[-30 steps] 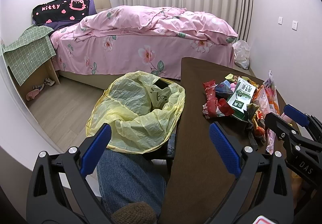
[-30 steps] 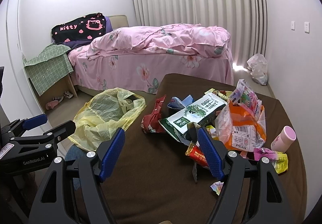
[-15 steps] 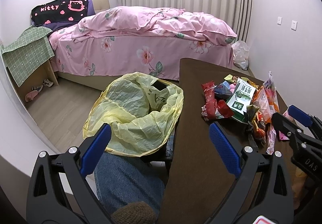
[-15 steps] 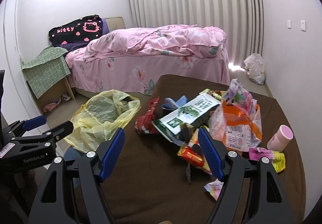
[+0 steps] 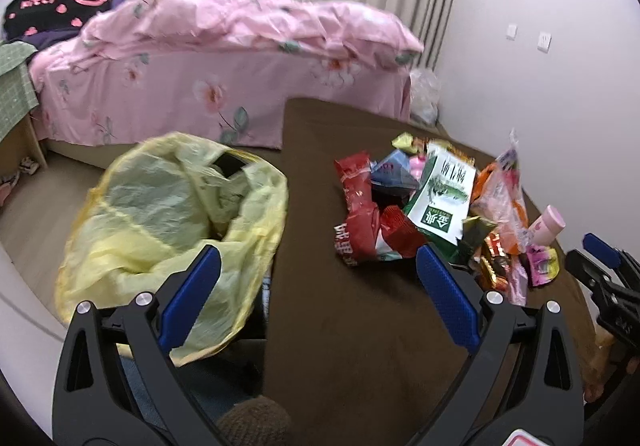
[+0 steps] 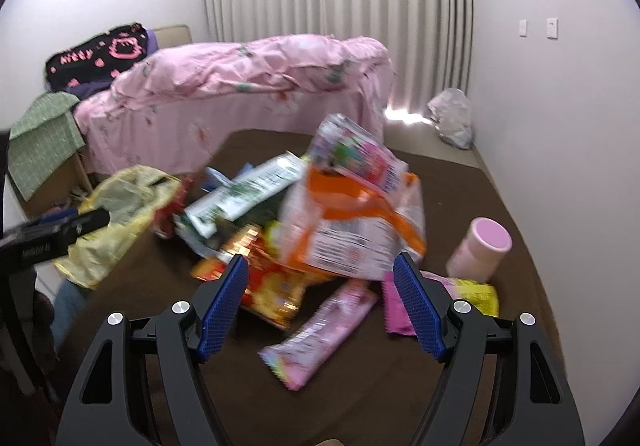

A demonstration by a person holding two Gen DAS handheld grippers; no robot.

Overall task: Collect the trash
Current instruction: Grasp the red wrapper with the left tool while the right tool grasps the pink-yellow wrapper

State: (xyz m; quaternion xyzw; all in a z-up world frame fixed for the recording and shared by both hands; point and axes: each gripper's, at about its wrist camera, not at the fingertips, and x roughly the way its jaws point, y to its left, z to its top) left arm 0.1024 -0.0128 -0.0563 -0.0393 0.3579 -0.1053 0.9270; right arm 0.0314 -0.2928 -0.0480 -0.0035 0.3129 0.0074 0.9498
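Your L gripper hangs spread wide, nothing in it, w/ the yellow trash bag gaping just off the brown table's left edge. Trash pile sits mid-table; your R gripper, also spread & empty, is right over its near edge, pink wrapper between the fingers, pink cup to the right.

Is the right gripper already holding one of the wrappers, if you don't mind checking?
No, the right gripper is open and empty above the pink wrapper.

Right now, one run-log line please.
phase: approach | right gripper: open, above pink wrapper | left gripper: open, empty | yellow bag: open beside table
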